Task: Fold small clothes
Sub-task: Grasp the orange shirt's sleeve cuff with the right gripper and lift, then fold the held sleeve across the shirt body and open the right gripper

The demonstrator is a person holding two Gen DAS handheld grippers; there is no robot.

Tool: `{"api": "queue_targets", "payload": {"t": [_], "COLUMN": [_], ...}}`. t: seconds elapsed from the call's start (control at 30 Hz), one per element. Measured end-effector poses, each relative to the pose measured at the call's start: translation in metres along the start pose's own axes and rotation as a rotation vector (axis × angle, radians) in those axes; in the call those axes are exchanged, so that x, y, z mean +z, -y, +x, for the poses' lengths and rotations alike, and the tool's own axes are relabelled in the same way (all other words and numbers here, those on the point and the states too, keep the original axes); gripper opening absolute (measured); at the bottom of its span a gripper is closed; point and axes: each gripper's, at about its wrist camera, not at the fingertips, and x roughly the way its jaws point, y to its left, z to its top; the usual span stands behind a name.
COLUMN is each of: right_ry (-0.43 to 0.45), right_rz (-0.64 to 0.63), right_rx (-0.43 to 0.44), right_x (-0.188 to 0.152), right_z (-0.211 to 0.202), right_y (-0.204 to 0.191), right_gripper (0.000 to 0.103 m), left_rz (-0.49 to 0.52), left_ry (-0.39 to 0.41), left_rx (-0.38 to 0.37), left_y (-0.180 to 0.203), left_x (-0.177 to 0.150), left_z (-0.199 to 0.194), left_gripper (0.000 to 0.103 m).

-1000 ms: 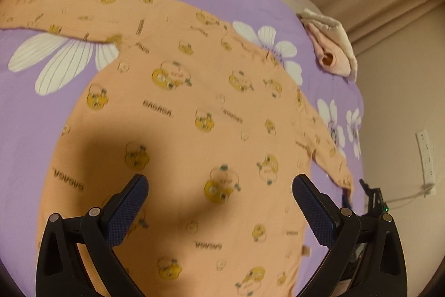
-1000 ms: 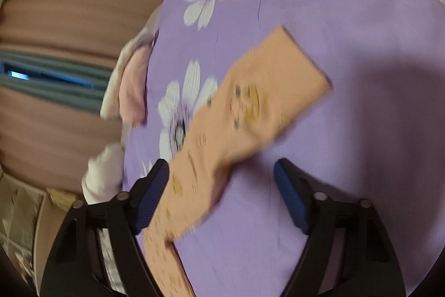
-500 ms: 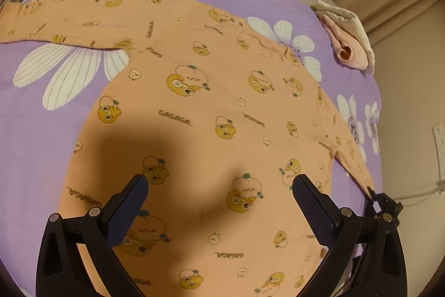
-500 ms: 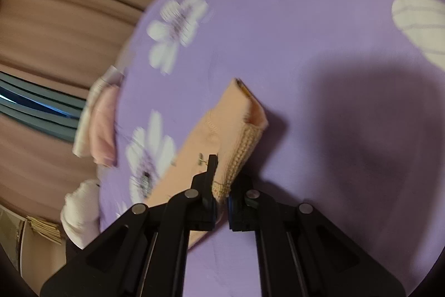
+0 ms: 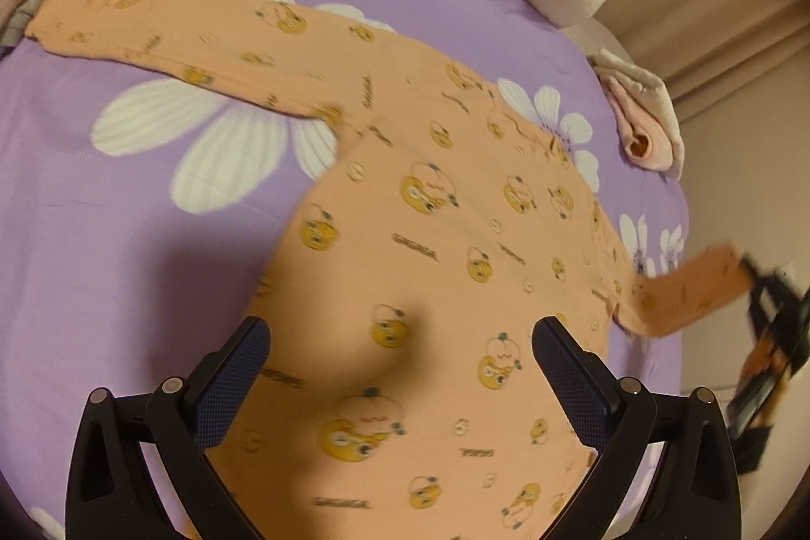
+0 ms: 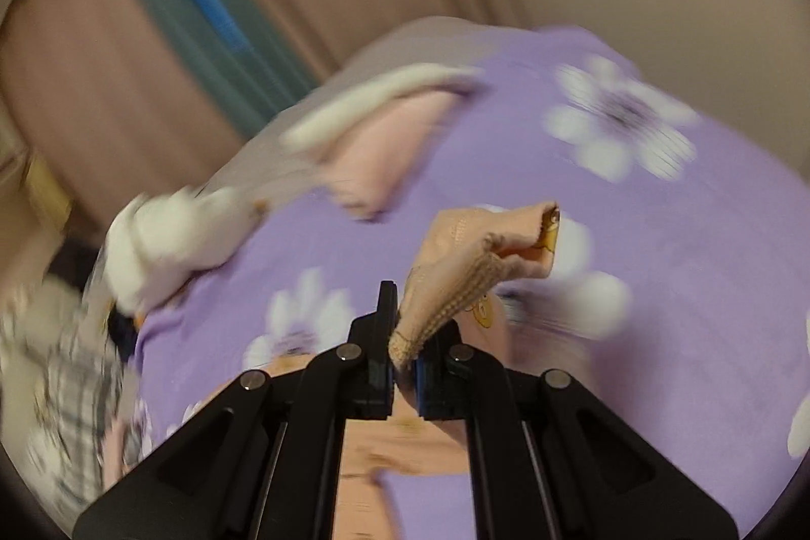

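Right gripper (image 6: 402,368) is pinching the sleeve cuff (image 6: 455,292) of the orange shirt (image 5: 430,287), lifting it beside the body; left gripper (image 5: 400,368), spread wide, is hovering over the hem on the purple bedsheet (image 5: 126,261).

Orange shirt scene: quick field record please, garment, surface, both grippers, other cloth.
garment: orange shirt, back spread flat, far sleeve out straight
near sleeve: cuff lifted off the bed
right gripper: shut on cuff
left gripper: open, over shirt body, holding nothing
surface: purple floral bedsheet
other cloth: pink-and-white bundle at the bed edge
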Motion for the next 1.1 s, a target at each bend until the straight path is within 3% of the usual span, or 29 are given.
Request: {"api": "queue_targets", "payload": {"t": [0.1,0.23,0.37,0.53,0.63,0.73,0.77,0.83,0.9,0.93,1.0,1.1], "right_ry": [0.001,-0.022,-0.061,-0.175,-0.275,-0.351,-0.33,-0.286,-0.32,-0.332,-0.345,-0.362], "right_rz": [-0.151,-0.294,-0.471,-0.699,-0.843,-0.945,-0.991,-1.073,-1.072,-1.042,-0.941,-0.749], "right_rx": [0.022,0.038,0.027,-0.022,-0.058,-0.077,-0.093,-0.077,0.026,0.081,0.209,0.322], "right_x": [-0.006,-0.037,-0.092,-0.186,-0.248,-0.29,-0.3,-0.306,-0.296,-0.288,-0.258,-0.221], "right_z": [0.014,0.038,0.075,0.13,0.162,0.175,0.174,0.164,0.15,0.141,0.118,0.1], "right_y": [-0.08,-0.156,-0.223,-0.267,-0.273,-0.282,-0.284,-0.287,-0.284,-0.278,-0.258,-0.219], "right_gripper": [0.006,0.006,0.007,0.009,0.01,0.029,0.03,0.039,0.055,0.061,0.063,0.064], "left_rz": [-0.004,-0.029,-0.067,-0.105,-0.107,-0.094,-0.086,-0.074,-0.056,-0.04,-0.012,0.013], "left_ry": [0.024,0.052,0.07,0.08,0.074,0.063,0.062,0.057,0.05,0.05,0.056,0.044], "left_rx": [0.0,0.006,0.028,0.061,0.075,0.071,0.061,0.044,0.015,-0.014,-0.07,-0.182], "left_y": [-0.014,-0.035,-0.06,-0.085,-0.09,-0.086,-0.082,-0.074,-0.061,-0.052,-0.035,-0.005], "left_x": [0.002,0.007,0.012,0.018,0.022,0.027,0.029,0.033,0.039,0.043,0.049,0.063], "left_z": [-0.014,-0.029,-0.039,-0.042,-0.04,-0.035,-0.033,-0.03,-0.025,-0.022,-0.017,-0.005], "left_gripper": [0.102,0.102,0.102,0.102,0.102,0.102,0.102,0.102,0.102,0.102,0.102,0.102]}}
